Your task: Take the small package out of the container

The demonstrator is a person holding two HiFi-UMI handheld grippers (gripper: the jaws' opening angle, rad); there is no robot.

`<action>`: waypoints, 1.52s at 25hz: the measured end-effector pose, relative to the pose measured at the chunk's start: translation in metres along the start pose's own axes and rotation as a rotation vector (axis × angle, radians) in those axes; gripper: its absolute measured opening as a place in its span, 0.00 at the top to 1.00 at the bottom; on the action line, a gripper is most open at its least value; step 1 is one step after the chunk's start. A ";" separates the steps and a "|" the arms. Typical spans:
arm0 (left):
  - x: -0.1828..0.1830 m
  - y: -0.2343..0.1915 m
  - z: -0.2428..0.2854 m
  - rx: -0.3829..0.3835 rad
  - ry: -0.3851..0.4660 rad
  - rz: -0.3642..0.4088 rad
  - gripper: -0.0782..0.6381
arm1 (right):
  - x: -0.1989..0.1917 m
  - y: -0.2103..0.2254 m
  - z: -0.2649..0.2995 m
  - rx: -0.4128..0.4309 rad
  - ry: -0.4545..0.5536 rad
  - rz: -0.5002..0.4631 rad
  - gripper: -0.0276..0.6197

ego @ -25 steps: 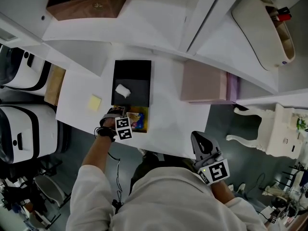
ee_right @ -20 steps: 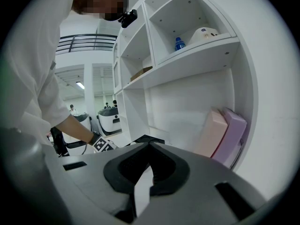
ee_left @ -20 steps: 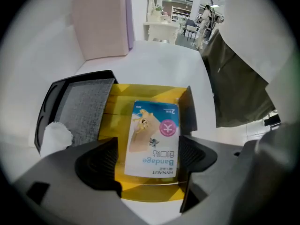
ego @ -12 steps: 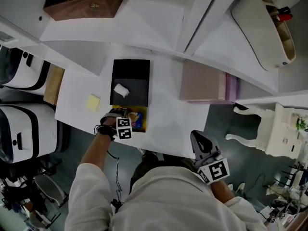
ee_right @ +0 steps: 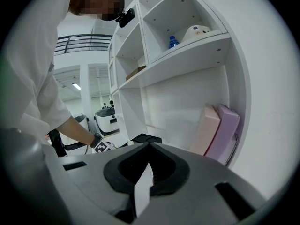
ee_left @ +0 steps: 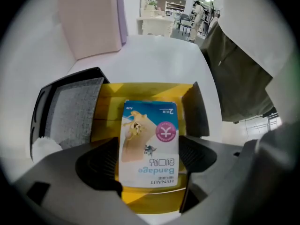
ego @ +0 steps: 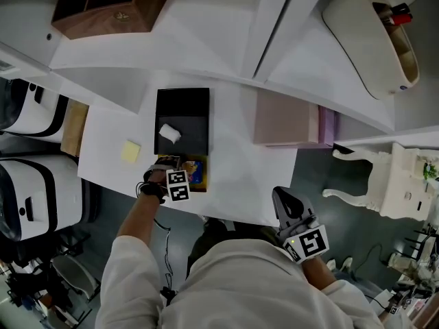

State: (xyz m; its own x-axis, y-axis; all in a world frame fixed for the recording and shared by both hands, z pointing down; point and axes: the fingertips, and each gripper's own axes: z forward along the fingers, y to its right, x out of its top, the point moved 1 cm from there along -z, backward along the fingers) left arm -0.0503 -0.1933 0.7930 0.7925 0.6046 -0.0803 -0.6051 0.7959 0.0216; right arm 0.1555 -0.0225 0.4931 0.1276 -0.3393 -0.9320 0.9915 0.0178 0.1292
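The left gripper (ee_left: 150, 154) stays at the near edge of the table (ego: 240, 177) as a moment ago, jaws pressed against both sides of the small package (ee_left: 151, 139) lying in the yellow container (ee_left: 140, 92), whose near end they hide, while the right gripper (ego: 282, 199) hangs closed and empty at near right.

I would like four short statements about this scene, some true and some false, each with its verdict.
1. The bandage package stands between the jaws of the left gripper. True.
2. The container around the package is red. False: it is yellow.
3. A white object lies in the black tray. True.
4. The right gripper reaches over the black tray. False: it is held beyond the near edge of the table, with its jaws together.
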 end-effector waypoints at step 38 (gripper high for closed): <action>0.017 -0.013 -0.138 0.336 0.480 -0.528 0.33 | 0.032 -0.042 0.019 0.114 0.081 -0.063 0.92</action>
State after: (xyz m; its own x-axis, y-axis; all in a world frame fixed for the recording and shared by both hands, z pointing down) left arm -0.0401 -0.1975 0.6537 0.8020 0.1253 -0.5840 -0.0416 0.9871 0.1547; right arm 0.1172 -0.0517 0.4638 0.0713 -0.2590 -0.9632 0.9887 -0.1092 0.1025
